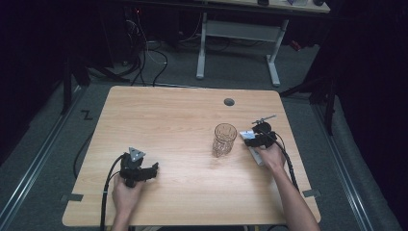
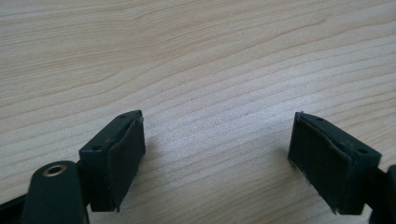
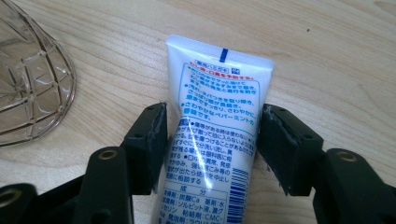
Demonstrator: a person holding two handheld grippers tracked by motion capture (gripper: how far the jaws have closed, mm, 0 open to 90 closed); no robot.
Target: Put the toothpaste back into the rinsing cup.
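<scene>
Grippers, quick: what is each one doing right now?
Left gripper: open, nothing between its jaws, over bare table.
Right gripper: jaws closed on the white toothpaste tube, beside the glass.

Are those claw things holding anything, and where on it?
The right gripper has a white tube between its fingers, gripped across the flat middle. The left gripper holds nothing.

Left claw (image 2: 217, 154) gapes wide; right claw (image 3: 212, 144) jaws partly closed.
</scene>
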